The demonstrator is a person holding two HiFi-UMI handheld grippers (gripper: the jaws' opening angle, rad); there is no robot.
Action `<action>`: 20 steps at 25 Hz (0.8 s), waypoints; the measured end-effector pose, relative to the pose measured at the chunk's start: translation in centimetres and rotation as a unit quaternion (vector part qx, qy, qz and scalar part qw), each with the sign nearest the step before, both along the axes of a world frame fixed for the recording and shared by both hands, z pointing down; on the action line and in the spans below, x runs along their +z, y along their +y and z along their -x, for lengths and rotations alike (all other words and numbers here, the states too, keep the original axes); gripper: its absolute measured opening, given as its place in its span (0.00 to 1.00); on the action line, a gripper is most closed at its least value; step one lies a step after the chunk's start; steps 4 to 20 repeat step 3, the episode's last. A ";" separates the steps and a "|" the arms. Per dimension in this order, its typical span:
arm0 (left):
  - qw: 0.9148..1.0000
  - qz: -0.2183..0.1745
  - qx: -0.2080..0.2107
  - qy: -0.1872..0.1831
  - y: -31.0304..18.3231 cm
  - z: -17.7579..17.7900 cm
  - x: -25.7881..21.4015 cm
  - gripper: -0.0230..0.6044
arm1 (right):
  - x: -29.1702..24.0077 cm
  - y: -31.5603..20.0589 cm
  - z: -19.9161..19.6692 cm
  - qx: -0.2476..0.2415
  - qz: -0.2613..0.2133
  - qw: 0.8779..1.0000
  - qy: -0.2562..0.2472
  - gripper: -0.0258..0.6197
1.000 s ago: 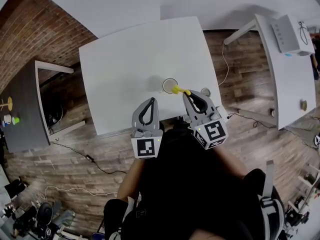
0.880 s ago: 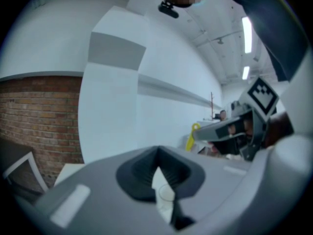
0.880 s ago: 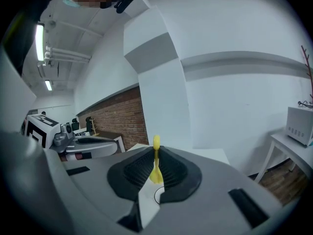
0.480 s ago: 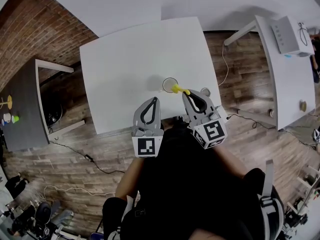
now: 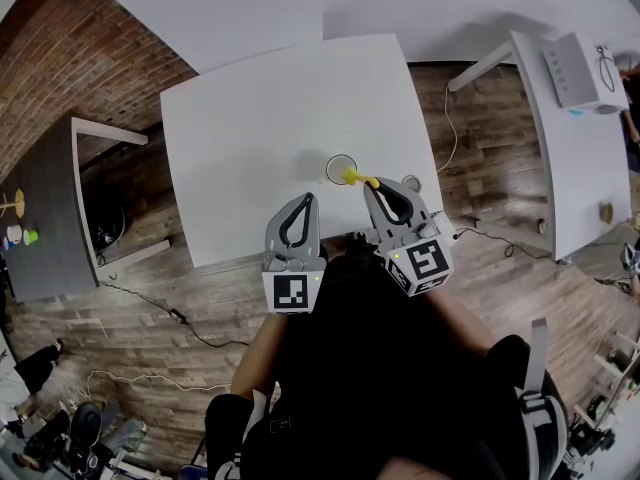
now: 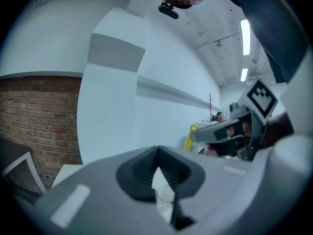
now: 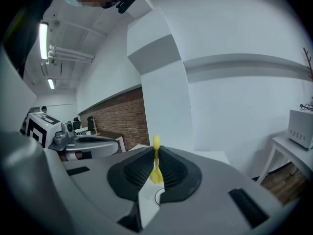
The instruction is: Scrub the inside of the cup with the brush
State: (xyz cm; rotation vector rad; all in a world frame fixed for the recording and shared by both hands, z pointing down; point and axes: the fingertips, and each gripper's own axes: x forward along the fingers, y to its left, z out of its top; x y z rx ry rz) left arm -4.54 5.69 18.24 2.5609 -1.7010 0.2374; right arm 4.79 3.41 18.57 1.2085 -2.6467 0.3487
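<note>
A clear cup (image 5: 338, 168) stands upright on the white table (image 5: 250, 118), near its front edge. My right gripper (image 5: 372, 188) is shut on a yellow brush (image 5: 358, 179), whose far end reaches the cup's right rim; I cannot tell whether it dips inside. In the right gripper view the brush (image 7: 156, 175) stands pinched between the jaws of that gripper (image 7: 156, 153). My left gripper (image 5: 305, 200) is shut and empty, a short way to the left of the cup and nearer to me. Past its closed jaws (image 6: 158, 151) the cup (image 6: 165, 196) shows low down, with the brush (image 6: 190, 137) off to the right.
A small round object (image 5: 411, 182) lies on the table just right of the brush. A second white table (image 5: 580, 158) with a white box (image 5: 575, 66) stands to the right, and a grey table (image 5: 45, 218) to the left. Cables (image 5: 190, 328) trail over the wood floor.
</note>
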 end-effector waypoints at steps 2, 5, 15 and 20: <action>1.000 -0.004 0.001 -0.002 -0.1 0.1 -0.2 0.04 | 0.0 0.0 0.0 0.000 -0.001 1.000 0.000 0.09; 1.000 -0.005 0.001 -0.002 -0.1 0.1 -0.2 0.04 | 0.0 0.0 0.0 0.000 -0.001 1.000 0.000 0.09; 1.000 -0.005 0.001 -0.002 -0.1 0.1 -0.2 0.04 | 0.0 0.0 0.0 0.000 -0.001 1.000 0.000 0.09; 1.000 -0.005 0.001 -0.002 -0.1 0.1 -0.2 0.04 | 0.0 0.0 0.0 0.000 -0.001 1.000 0.000 0.09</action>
